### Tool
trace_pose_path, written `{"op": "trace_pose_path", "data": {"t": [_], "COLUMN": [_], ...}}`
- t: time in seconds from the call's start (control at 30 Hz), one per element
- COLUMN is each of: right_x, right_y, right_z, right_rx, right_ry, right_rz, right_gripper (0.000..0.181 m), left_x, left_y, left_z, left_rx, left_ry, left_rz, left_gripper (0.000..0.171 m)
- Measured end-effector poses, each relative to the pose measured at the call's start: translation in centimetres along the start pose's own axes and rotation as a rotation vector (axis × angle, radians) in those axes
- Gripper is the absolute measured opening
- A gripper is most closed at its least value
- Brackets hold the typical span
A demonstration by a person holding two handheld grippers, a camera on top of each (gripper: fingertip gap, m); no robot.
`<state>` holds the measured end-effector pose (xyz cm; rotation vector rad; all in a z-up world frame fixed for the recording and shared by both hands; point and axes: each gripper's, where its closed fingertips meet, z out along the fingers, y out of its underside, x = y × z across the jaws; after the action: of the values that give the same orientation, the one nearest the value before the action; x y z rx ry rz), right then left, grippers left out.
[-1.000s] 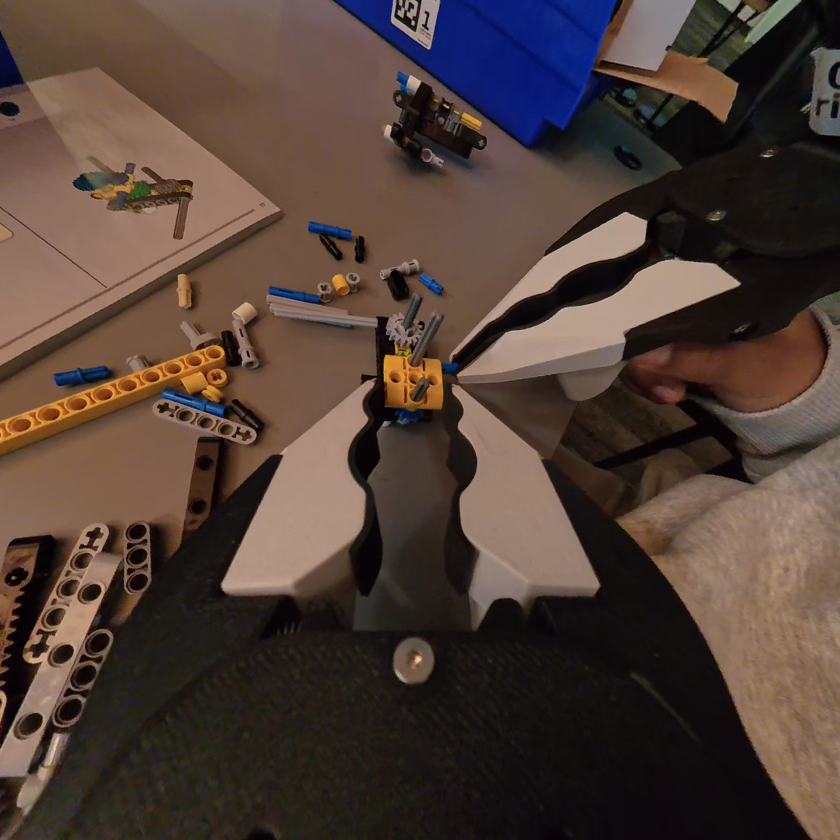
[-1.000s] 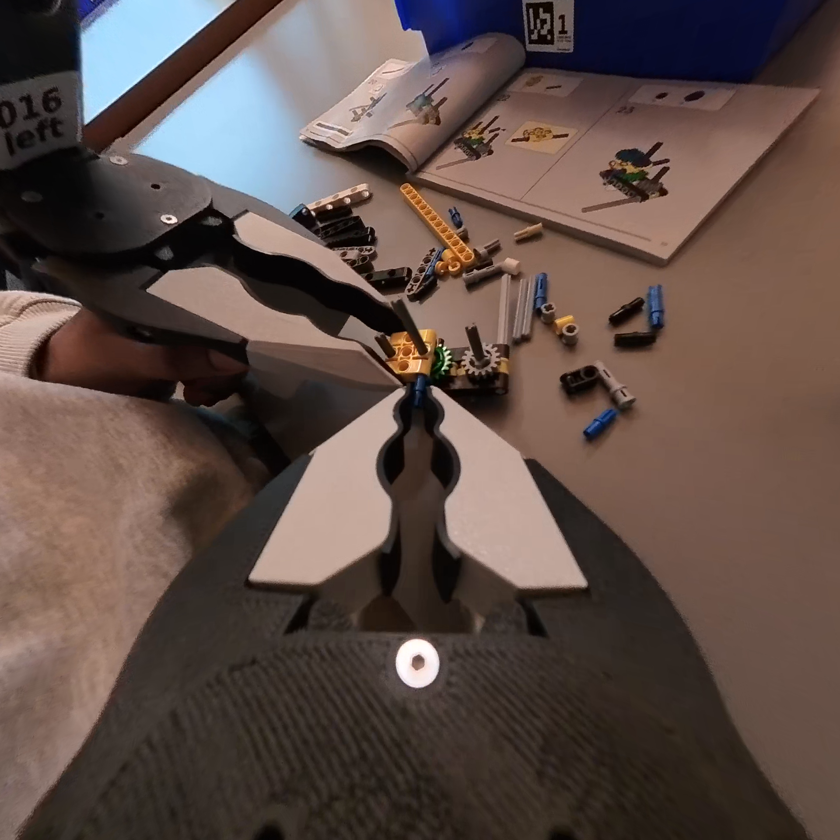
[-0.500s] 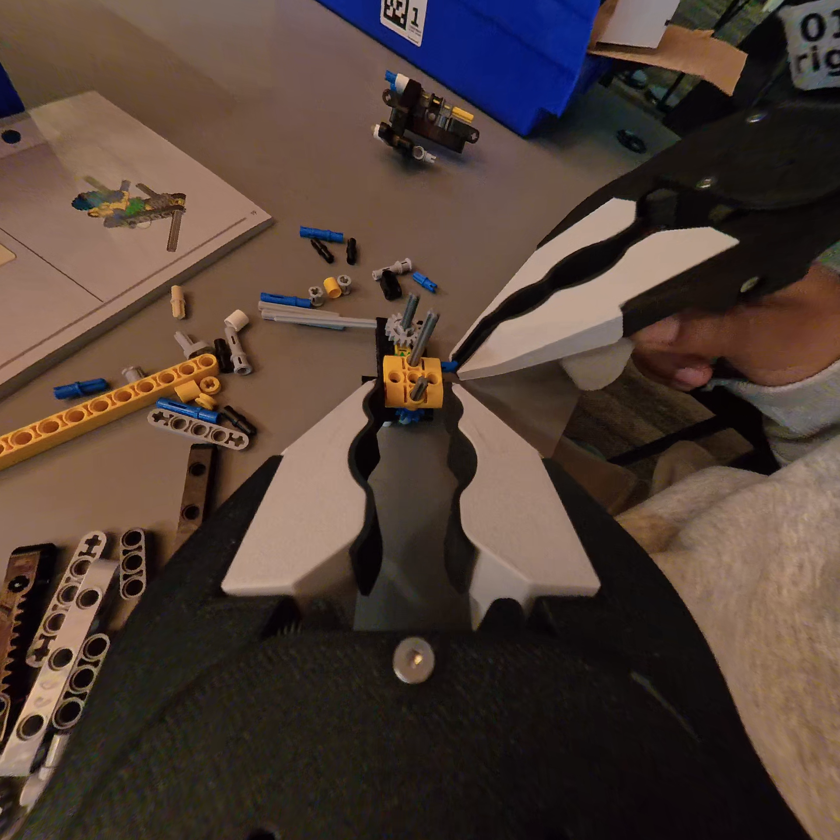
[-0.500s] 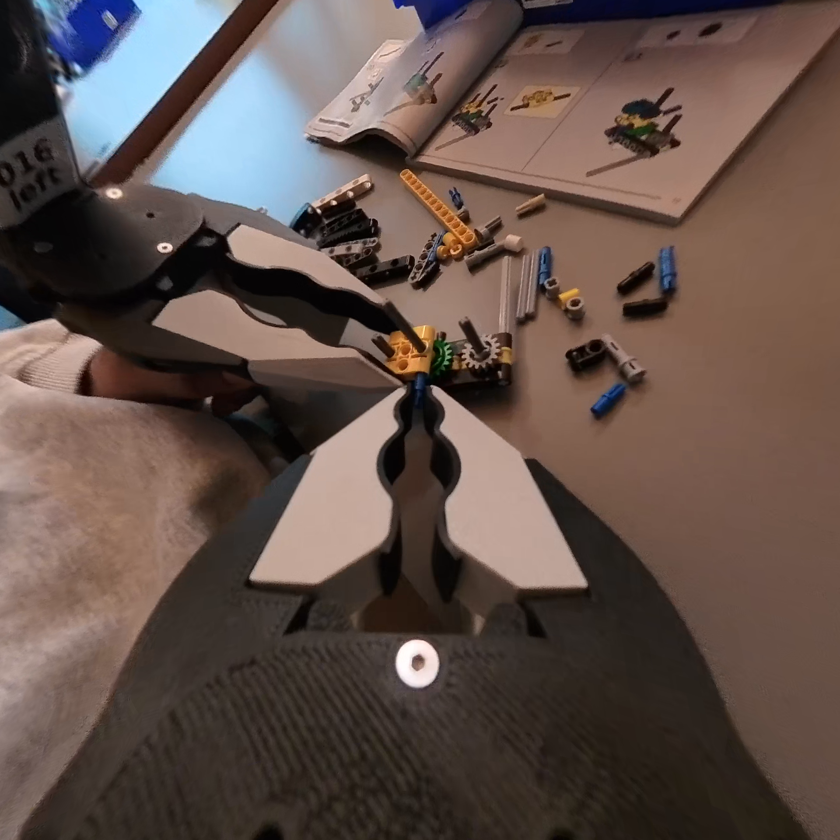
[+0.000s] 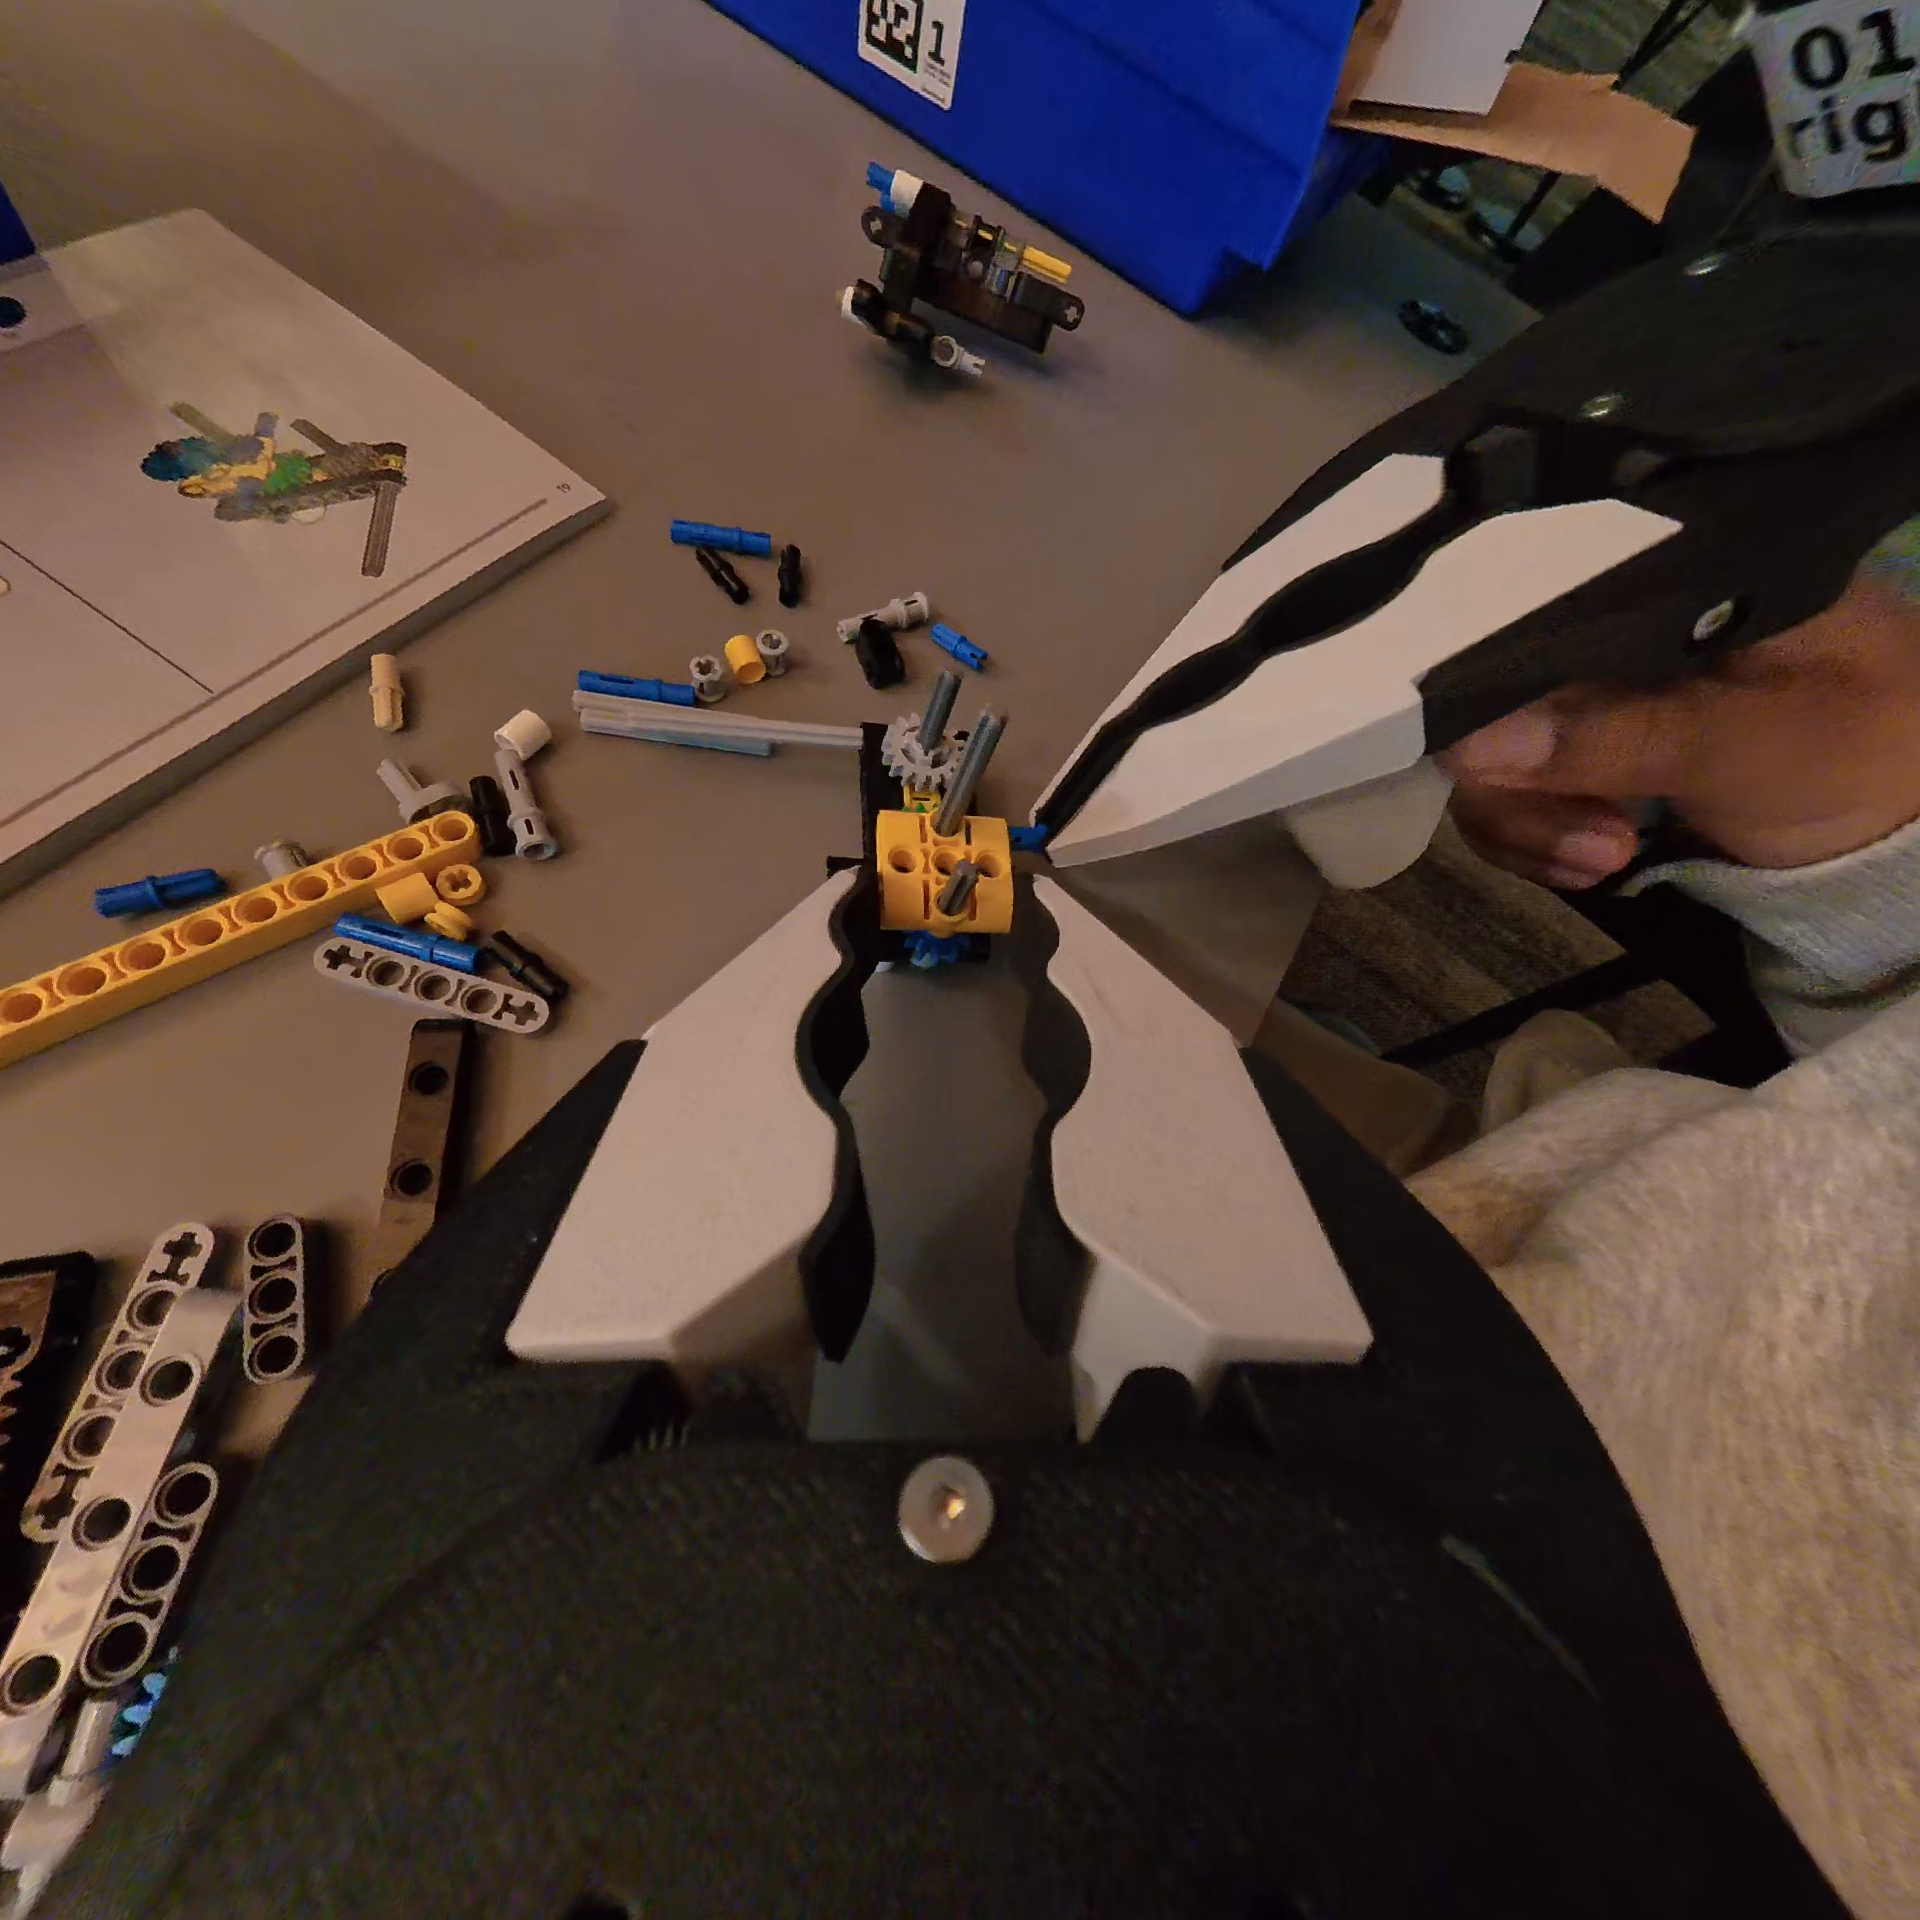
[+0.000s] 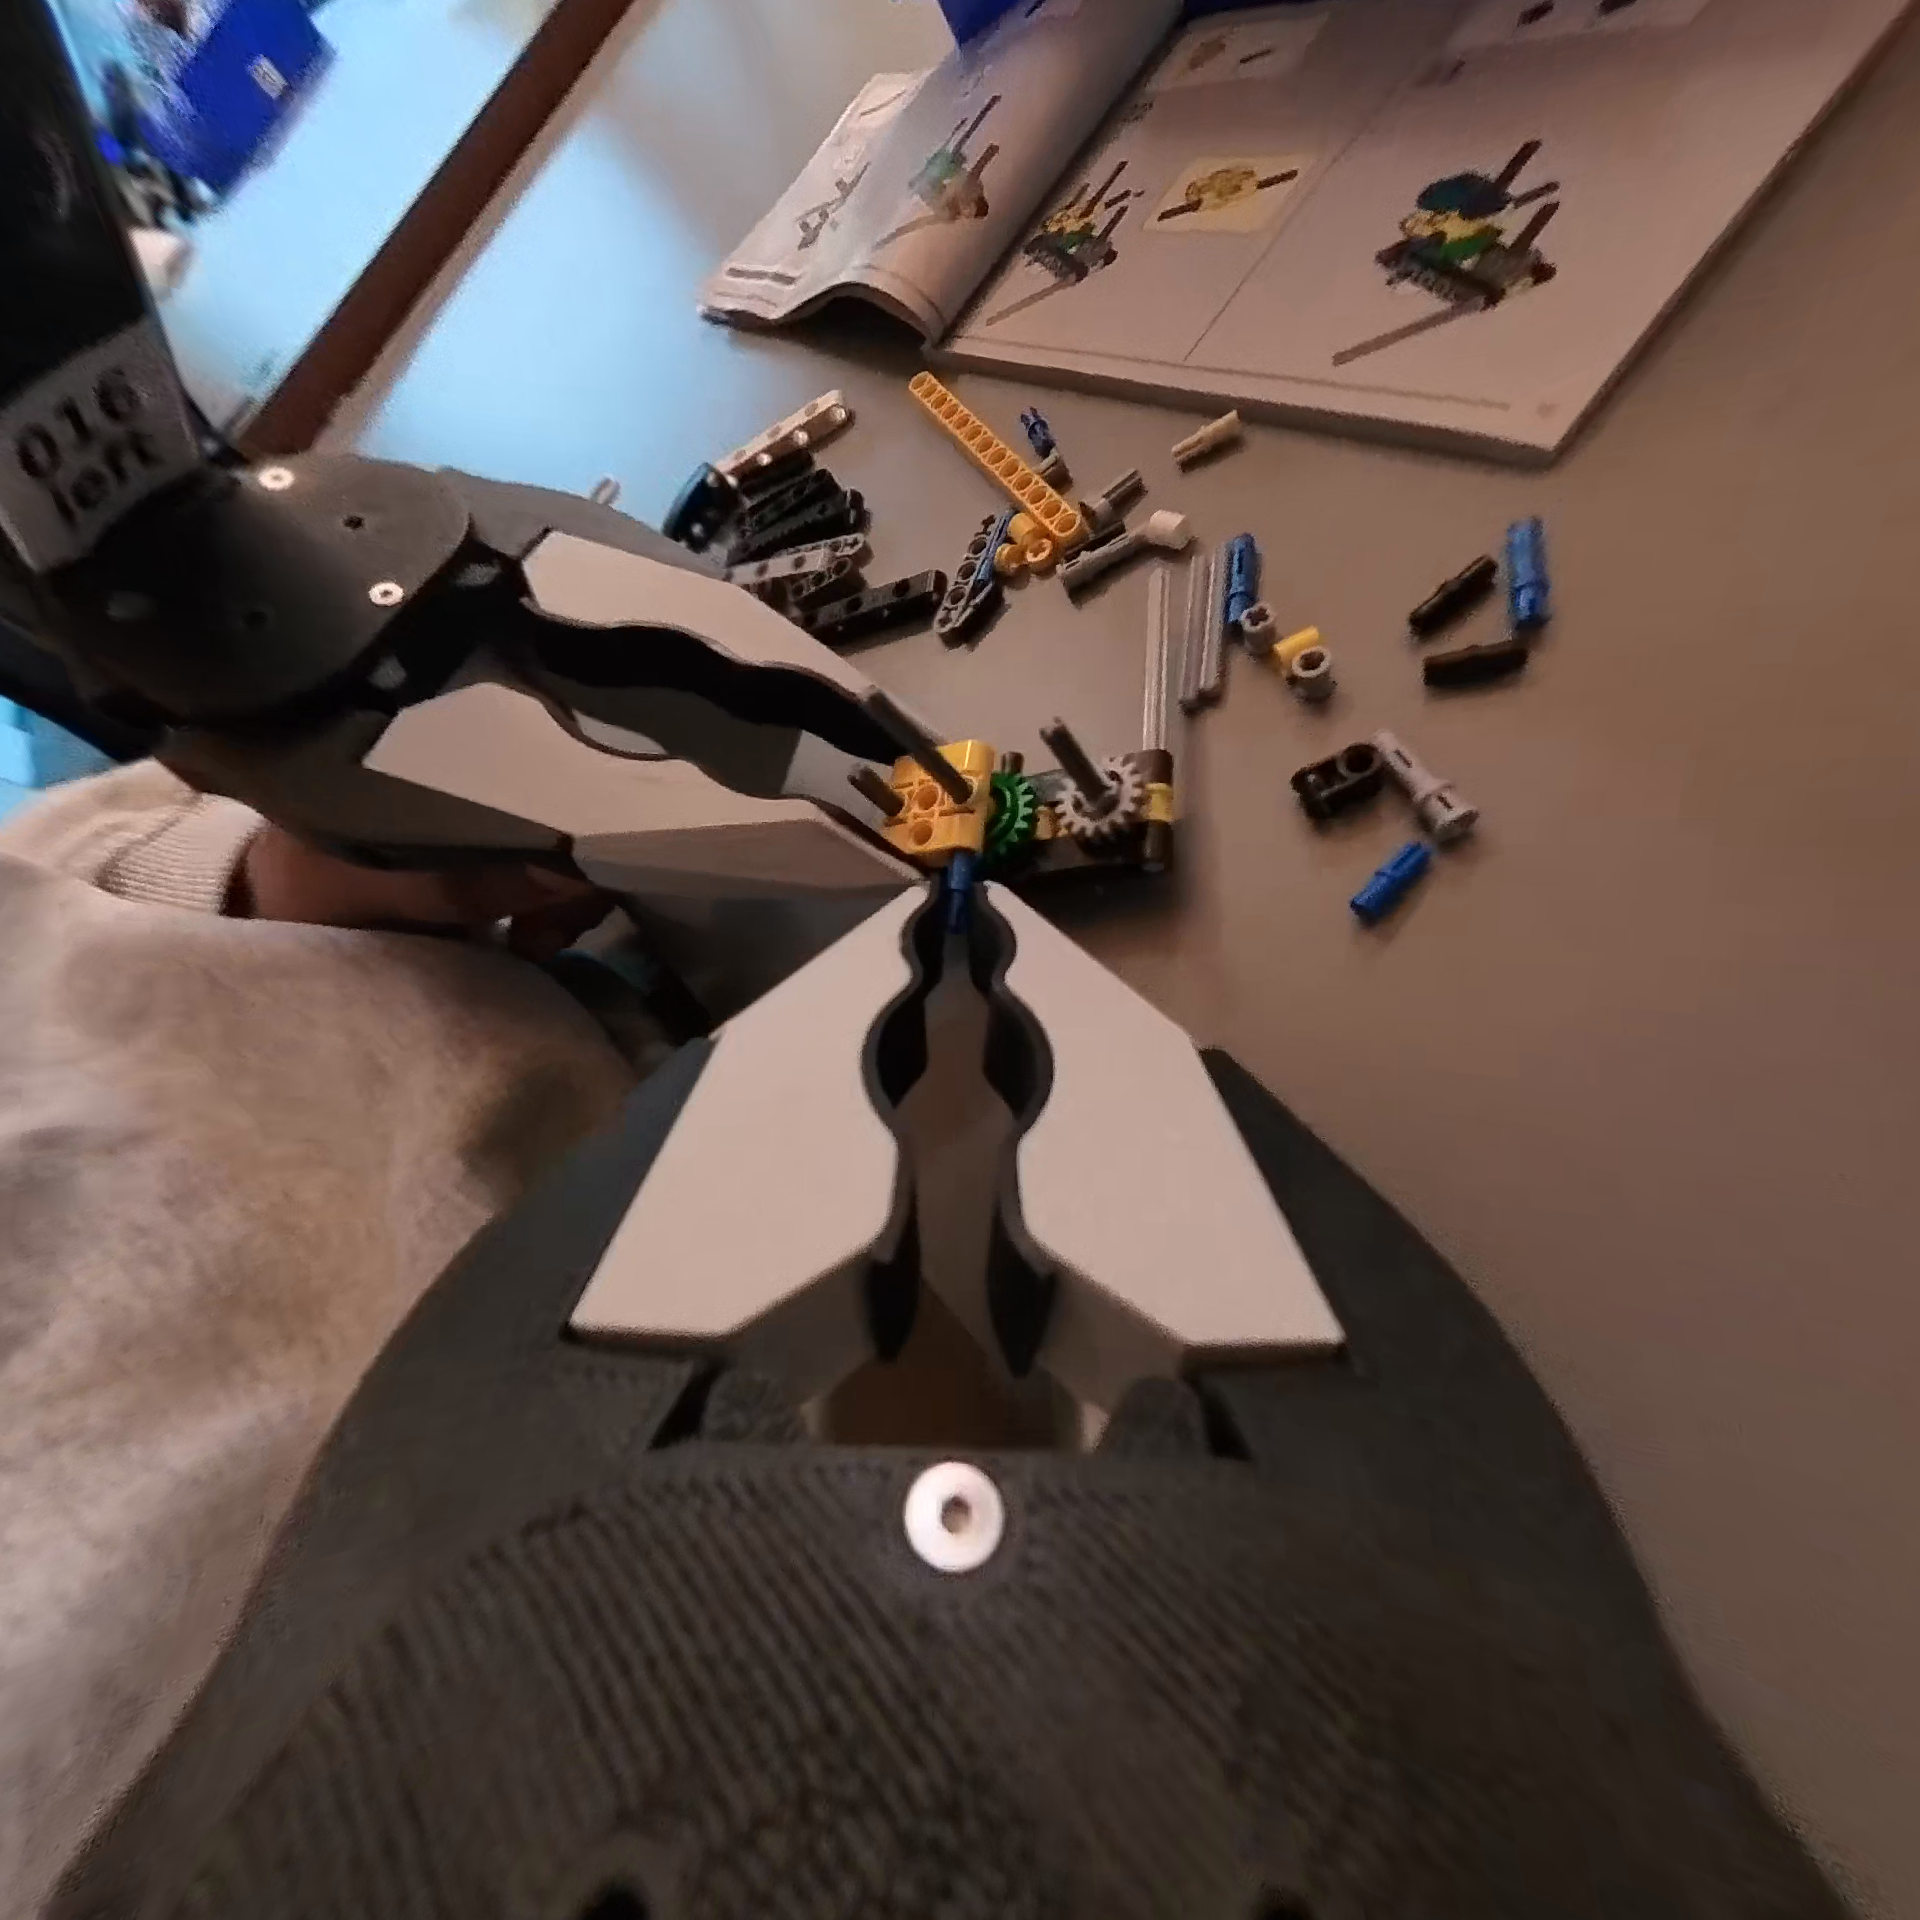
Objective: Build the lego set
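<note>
A small lego assembly with a yellow block (image 5: 943, 871), grey axles and a grey gear (image 5: 920, 756) sits low over the grey table. My left gripper (image 5: 943, 896) is shut on the assembly, one finger on each side. In the right wrist view the yellow block (image 6: 935, 805) has a green gear (image 6: 1010, 816) and a grey gear (image 6: 1101, 810) beside it. My right gripper (image 6: 961, 896) is shut on a blue pin (image 6: 961, 881) whose tip meets the side of the yellow block. The pin (image 5: 1023, 836) also shows in the left wrist view, at the right gripper's tips (image 5: 1047, 847).
An open instruction booklet (image 5: 260, 499) lies at the left. A long yellow beam (image 5: 229, 925), loose pins, axles (image 5: 686, 727) and grey and black beams (image 5: 125, 1455) are scattered around. A second black assembly (image 5: 961, 275) stands before a blue bin (image 5: 1091, 125). The table edge is at the right. My two grippers' fingertips are within a few centimetres of each other.
Both grippers keep their hold. The right gripper has tilted and shifted a little, with the blue pin still at the yellow block. The assembly has hardly moved.
</note>
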<state>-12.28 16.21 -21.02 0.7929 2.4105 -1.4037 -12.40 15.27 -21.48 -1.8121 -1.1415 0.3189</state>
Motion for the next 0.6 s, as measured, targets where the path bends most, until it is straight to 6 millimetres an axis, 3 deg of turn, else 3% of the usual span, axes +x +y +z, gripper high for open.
{"op": "trace_pose_path", "data": {"t": [0.13, 0.37, 0.6], "right_x": [0.02, 0.12, 0.12], "right_y": [0.00, -0.02, 0.12], "right_z": [-0.01, 0.00, -0.20], "right_rx": [-0.003, -0.040, -0.015], "right_ry": [-0.003, 0.141, -0.009], "right_rz": [-0.010, -0.295, 0.023], "right_gripper": [0.003, 0.003, 0.003], "left_x": [-0.02, -0.08, 0.09], "left_y": [-0.02, -0.07, -0.08], "left_z": [0.01, 0.05, 0.13], "left_rx": [0.002, 0.006, 0.005], "left_ry": [-0.001, -0.005, -0.005], "left_rz": [-0.004, -0.011, 0.001], "left_gripper": [0.024, 0.024, 0.024]}}
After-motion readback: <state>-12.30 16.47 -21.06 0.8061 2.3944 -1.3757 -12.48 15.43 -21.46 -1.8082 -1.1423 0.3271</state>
